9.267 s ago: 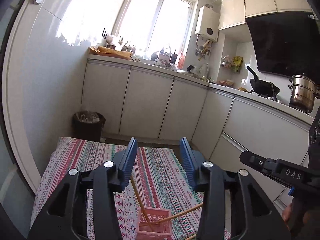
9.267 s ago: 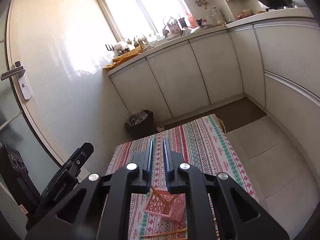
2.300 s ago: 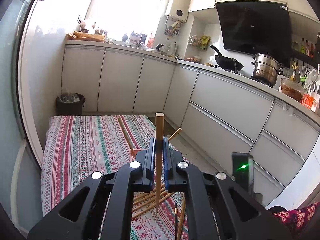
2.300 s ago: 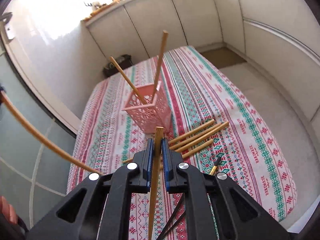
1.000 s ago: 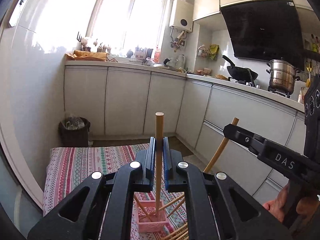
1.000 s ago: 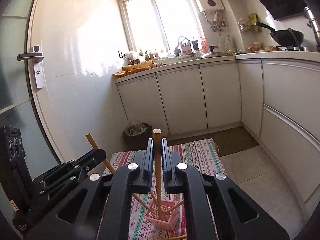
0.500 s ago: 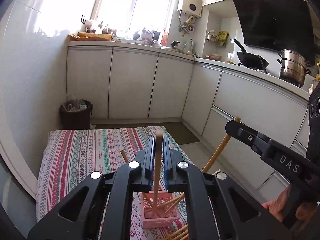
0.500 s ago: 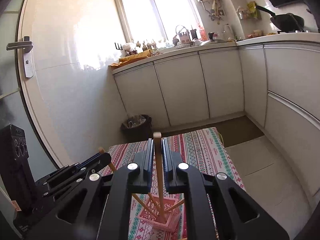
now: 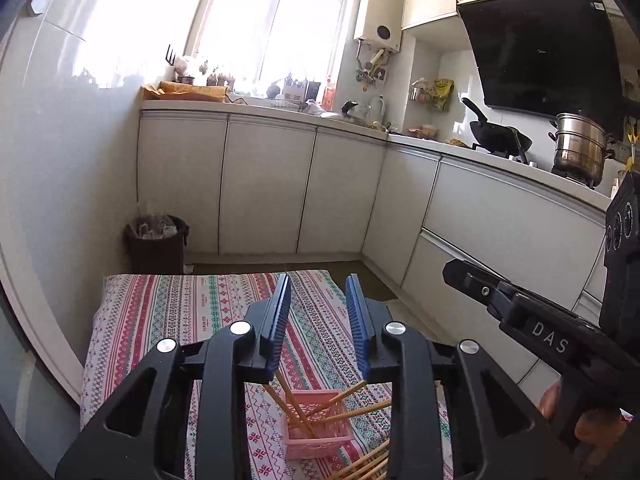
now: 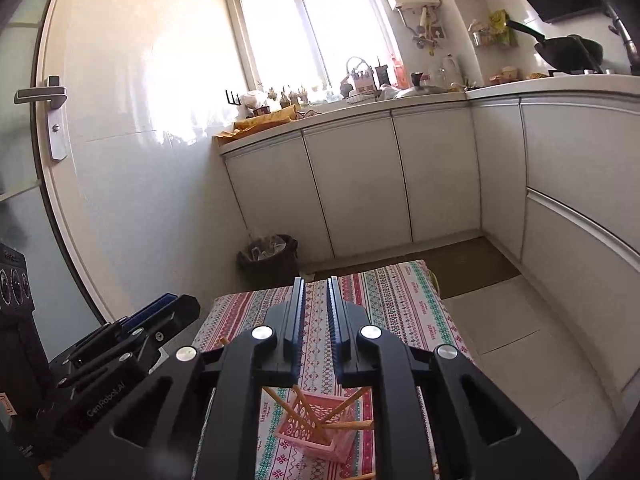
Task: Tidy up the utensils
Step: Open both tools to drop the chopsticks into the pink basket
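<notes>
Small kitchen, white cabinets, window at back; low table w/ striped cloth (image 9: 168, 312) in front. Left gripper (image 9: 320, 300) above the cloth, jaws opening, nothing btwn them. Below it the pink basket (image 9: 316, 436) stands on the cloth w/ chopsticks (image 9: 292, 408) leaning inside; more lie loose beside it. Right gripper (image 10: 316, 300): jaws opening, narrow gap, nothing btwn, over same basket.

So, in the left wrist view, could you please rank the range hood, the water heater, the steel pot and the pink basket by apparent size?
1. Range hood
2. Water heater
3-4. Pink basket and steel pot look alike; the basket is much nearer and partly hidden by the fingers, so I would not rank them.
</notes>
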